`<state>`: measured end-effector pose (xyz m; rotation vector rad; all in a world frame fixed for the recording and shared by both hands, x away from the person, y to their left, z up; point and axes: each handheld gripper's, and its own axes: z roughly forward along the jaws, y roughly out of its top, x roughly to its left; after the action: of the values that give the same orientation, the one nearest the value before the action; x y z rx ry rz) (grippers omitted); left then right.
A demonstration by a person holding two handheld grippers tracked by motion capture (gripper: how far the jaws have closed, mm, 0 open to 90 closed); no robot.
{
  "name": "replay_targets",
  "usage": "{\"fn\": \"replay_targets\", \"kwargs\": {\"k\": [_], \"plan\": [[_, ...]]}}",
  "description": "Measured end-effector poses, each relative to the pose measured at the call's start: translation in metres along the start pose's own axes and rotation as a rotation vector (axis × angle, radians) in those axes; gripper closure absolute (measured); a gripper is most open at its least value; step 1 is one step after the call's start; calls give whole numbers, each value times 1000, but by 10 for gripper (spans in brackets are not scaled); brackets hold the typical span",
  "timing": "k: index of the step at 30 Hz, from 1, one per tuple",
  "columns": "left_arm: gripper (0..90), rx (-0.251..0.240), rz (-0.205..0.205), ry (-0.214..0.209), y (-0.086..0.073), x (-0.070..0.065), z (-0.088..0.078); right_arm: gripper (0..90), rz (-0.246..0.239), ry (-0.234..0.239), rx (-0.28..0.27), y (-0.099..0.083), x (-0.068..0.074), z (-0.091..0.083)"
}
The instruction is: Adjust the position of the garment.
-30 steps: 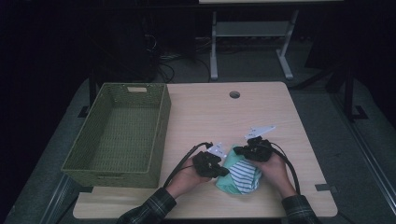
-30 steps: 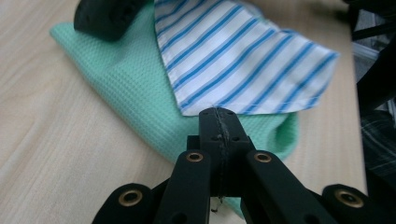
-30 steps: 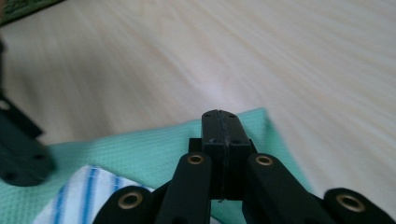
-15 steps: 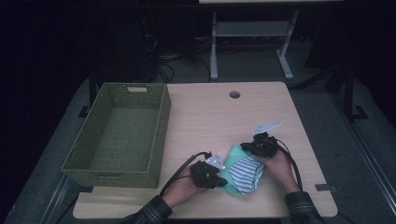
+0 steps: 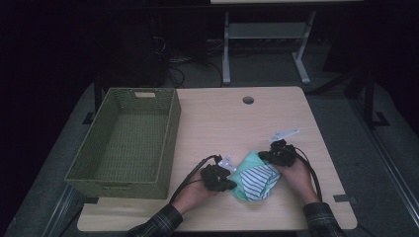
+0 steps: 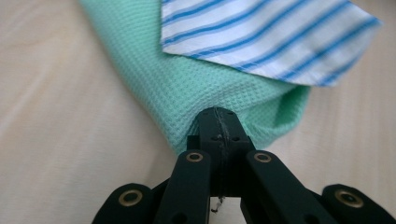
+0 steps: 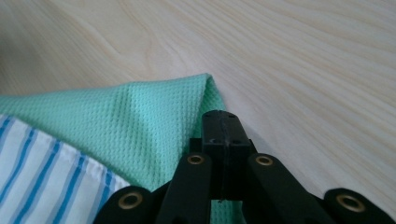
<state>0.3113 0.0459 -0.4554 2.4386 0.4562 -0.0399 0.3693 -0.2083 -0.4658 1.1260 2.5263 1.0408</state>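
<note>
High view: left claw [image 5: 231,183], right claw [image 5: 266,156] each clamped on green cloth [image 5: 245,163] edge.

One basket [image 5: 123,143], one table [image 5: 232,123], one green cloth [image 5: 245,163], one striped cloth [image 5: 259,178], two grippers: left [image 5: 217,177], right [image 5: 280,154].

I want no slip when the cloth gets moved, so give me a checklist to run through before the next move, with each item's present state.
1. Left gripper shut on the green cloth: ok.
2. Right gripper shut on the same cloth's edge: ok.
3. Striped cloth lies on top of the green one, held by neither gripper: not ok, it may slide off.
4. Basket open and bare inside: ok.
5. Table between cloth and basket free: ok.
6. Depth of each bite in the fabric: cannot tell.
</note>
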Motion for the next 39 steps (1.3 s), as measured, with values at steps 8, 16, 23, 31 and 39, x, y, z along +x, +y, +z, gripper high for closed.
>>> {"fn": "replay_targets", "kwargs": {"k": [8,16,23,31,39], "plan": [[895,-12,-32,61,5,24,0,899,16,-22,16,-6,-5,-8],[895,-26,-52,123,12,41,1,899,14,-23,34,-14,-2,-18],[895,-32,-63,154,17,51,2,899,13,-10,44,-22,5,-26],[814,-67,-80,130,14,43,-18,899,7,-15,-12,-18,4,-43],[551,-58,-98,149,0,31,-31,899,37,-15,-50,-2,-15,-37]]}}
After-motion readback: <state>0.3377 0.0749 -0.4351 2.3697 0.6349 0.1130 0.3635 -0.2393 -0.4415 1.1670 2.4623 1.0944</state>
